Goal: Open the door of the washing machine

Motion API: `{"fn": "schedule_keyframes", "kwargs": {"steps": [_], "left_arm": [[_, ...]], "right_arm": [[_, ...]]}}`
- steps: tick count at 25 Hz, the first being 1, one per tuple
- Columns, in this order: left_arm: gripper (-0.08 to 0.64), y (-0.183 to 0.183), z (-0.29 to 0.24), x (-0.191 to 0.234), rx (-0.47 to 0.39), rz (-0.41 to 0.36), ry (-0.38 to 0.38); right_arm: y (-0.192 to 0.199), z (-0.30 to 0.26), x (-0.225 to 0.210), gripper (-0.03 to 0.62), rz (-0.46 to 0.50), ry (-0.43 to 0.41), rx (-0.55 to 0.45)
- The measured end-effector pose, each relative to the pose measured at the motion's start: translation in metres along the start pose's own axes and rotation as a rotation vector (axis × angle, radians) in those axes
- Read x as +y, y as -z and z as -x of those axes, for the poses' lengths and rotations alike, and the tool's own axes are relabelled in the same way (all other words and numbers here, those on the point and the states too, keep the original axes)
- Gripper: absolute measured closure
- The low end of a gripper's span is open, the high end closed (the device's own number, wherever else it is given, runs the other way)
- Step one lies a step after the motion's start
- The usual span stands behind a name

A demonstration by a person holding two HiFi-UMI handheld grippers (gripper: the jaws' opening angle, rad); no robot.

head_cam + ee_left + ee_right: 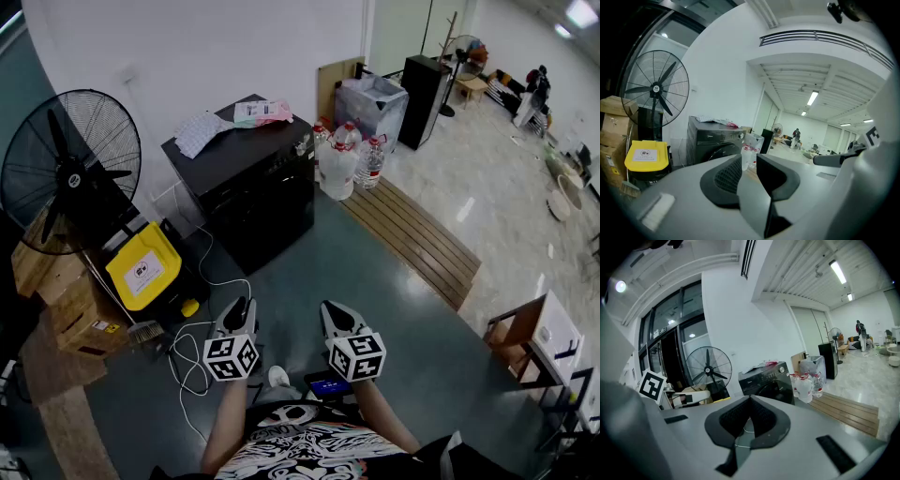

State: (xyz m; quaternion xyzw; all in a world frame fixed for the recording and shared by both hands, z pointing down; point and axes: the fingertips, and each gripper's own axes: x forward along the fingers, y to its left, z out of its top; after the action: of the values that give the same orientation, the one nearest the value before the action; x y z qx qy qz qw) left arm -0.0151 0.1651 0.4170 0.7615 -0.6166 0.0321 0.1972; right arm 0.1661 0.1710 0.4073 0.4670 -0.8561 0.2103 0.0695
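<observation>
A person stands on the dark floor with a gripper in each hand, both held close to the body and aimed toward the black washing machine against the white wall. The machine is well apart from both tools, between a big floor fan and a cluster of water bottles, with papers lying on its top. Its round door appears shut in the right gripper view.

The left gripper has its jaws partly apart with nothing between them. The right gripper has its jaws pressed together and carries nothing.

The step in hand looks like the approach, with no contact made yet. Doing it well likely means walking up square to the machine's front, stepping clear of the white cable looped on the floor. The handle side cannot be told from here. Once it is found, one gripper should go in with jaws spread, close on the door's edge, then pull outward along the hinge's swing.
</observation>
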Motion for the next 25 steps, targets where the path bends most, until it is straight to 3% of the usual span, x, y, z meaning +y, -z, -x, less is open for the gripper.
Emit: {"fn": "schedule_keyframes", "kwargs": {"steps": [11, 14, 15, 16, 21, 25], "left_arm": [[0.461, 0.002, -0.005, 0.000, 0.008, -0.016, 0.033], [0.372, 0.005, -0.018, -0.001, 0.046, -0.083, 0.088], [0.365, 0.005, -0.023, 0.001, 0.055, -0.102, 0.092], [0.365, 0.005, -0.029, 0.003, 0.059, -0.107, 0.093], [0.367, 0.013, -0.066, 0.027, 0.086, -0.080, 0.093], [0.374, 0.018, -0.118, 0.067, 0.123, -0.077, 0.097]], "right_arm": [[-0.001, -0.006, -0.002, 0.589, -0.008, 0.003, -0.004], [-0.002, -0.019, -0.004, 0.583, 0.008, 0.019, 0.015], [-0.003, -0.024, -0.004, 0.496, 0.013, 0.015, 0.025], [-0.003, -0.029, -0.005, 0.451, 0.015, 0.013, 0.035], [0.000, -0.064, -0.021, 0.454, 0.023, 0.054, 0.078], [0.003, -0.122, -0.041, 0.456, 0.025, 0.106, 0.118]]}}
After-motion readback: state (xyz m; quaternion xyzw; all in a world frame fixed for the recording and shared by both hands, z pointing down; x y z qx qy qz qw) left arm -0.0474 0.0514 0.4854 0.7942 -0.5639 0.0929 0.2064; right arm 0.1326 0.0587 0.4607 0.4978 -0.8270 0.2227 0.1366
